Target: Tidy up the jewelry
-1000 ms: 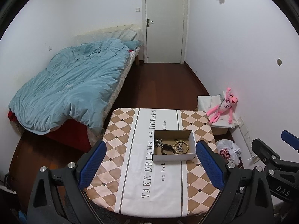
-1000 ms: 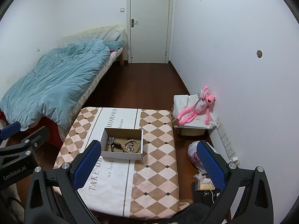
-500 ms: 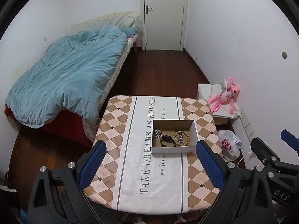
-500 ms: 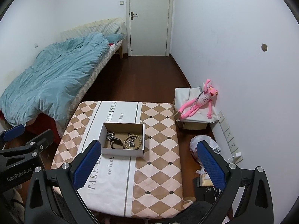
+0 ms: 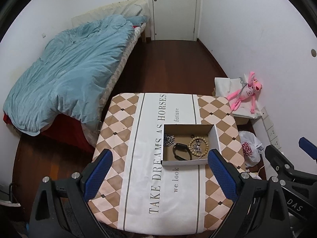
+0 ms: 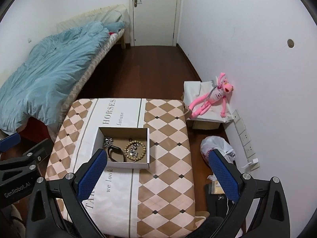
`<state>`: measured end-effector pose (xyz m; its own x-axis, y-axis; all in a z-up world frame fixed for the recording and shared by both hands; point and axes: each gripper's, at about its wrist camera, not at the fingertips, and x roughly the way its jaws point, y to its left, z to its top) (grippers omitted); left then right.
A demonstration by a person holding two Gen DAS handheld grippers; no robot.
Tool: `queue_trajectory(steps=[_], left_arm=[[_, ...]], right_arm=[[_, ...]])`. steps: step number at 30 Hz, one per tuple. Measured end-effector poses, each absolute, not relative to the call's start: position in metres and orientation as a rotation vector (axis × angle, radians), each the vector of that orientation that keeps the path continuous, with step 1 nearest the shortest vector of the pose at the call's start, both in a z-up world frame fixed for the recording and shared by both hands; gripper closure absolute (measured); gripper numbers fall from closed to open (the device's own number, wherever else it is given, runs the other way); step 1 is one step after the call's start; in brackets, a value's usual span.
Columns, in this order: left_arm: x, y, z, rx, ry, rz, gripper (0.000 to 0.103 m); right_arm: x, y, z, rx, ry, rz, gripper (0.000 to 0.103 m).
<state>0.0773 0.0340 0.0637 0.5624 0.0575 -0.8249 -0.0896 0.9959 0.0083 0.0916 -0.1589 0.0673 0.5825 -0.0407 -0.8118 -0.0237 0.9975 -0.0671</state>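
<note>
An open cardboard box (image 5: 216, 138) (image 6: 147, 144) sits on a table with a checked cloth (image 5: 126, 123) (image 6: 168, 158). Inside lie a wooden bead bracelet (image 5: 198, 145) (image 6: 135, 151), a black band (image 5: 181, 151) (image 6: 116, 153) and a silvery chain piece (image 5: 168, 138) (image 6: 108, 141). My left gripper (image 5: 159, 173) is open and empty, held high above the table's near side. My right gripper (image 6: 158, 175) is open and empty, also high above the table, to the right of the box. Each gripper shows at the edge of the other's view.
A bed with a blue duvet (image 5: 69, 75) stands left of the table. A pink plush toy (image 5: 247, 95) lies on a white-covered box by the right wall. A plastic bag (image 5: 249, 148) sits on the floor beside the table. A closed door (image 5: 174, 10) is at the back.
Both grippers have tilted downward and moved closer to the table, so the box appears larger and lower in both views. Both stay open.
</note>
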Motion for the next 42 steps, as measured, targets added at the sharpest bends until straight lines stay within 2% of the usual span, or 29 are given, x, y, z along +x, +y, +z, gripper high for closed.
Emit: queue_trajectory(steps=[10,42], left_arm=[[0.091,0.036,0.047,-0.045,1.022,0.076,0.005],[0.092,0.035,0.041,-0.035,1.032,0.059,0.005]], right_arm=[[0.108,-0.160,0.045,-0.084,1.013,-0.018,0.000],[0.107,-0.161,0.044,-0.084,1.023,-0.012,0.000]])
